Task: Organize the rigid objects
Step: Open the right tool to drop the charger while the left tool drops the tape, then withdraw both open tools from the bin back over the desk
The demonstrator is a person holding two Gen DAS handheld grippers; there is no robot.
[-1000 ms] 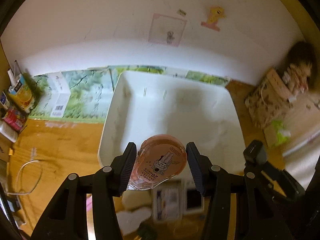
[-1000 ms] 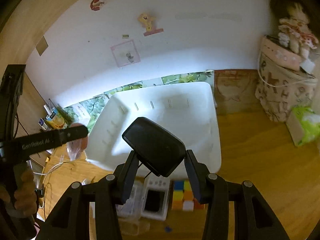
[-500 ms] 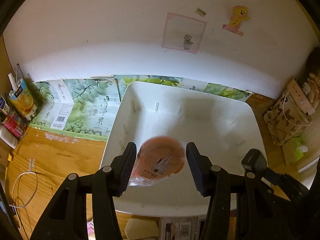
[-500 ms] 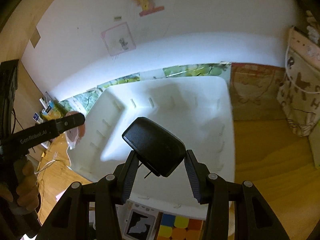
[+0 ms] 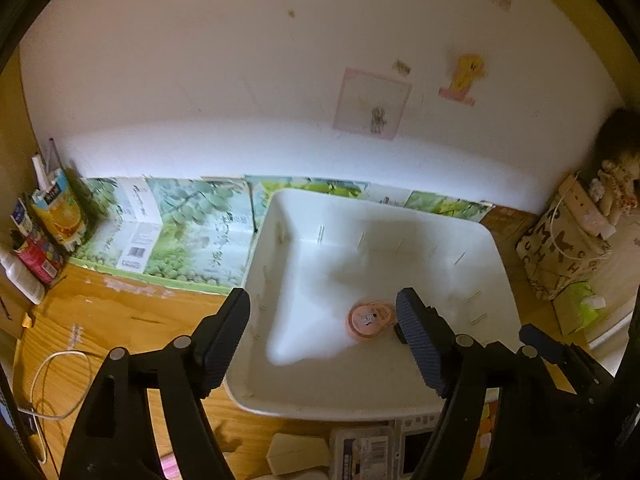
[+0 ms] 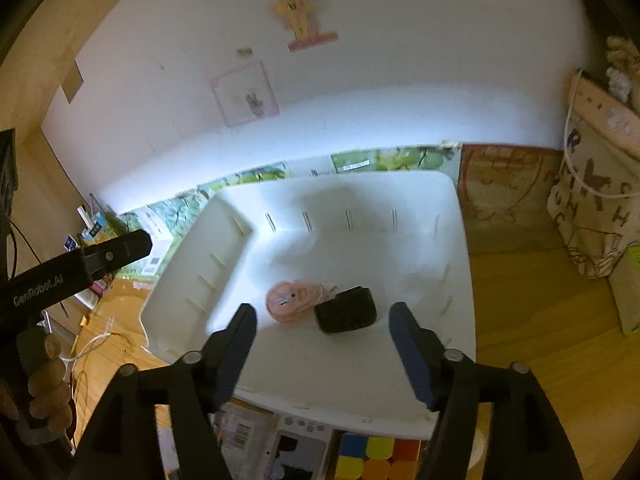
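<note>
Black and ribbed, the pads of my left tool point(image 5: 322, 340) stand apart with nothing between them, having just been opening; my right tool point(image 6: 322, 348) is likewise spread and empty after just opening. Taking the white bin point(image 6: 460, 248) as my landmark, both tools hang over its near rim, angled down into it. On the bin's floor lies the pink round case point(image 6: 290, 300), flat, with a small cartoon print on its top, slightly toward the near side of the middle. The black block point(image 6: 347, 314) lies touching it on its right side; in the left wrist view that block is almost wholly hidden behind my left tool's right finger, while the pink case point(image 5: 368, 319) shows plainly. Just outside the bin's near rim on the wooden surface point(image 6: 540, 340) sits a colourful puzzle cube point(image 6: 376, 458) beside some small packages. To the bin's left I see the hand point(image 6: 46, 392) gripping the left tool's handle.
</note>
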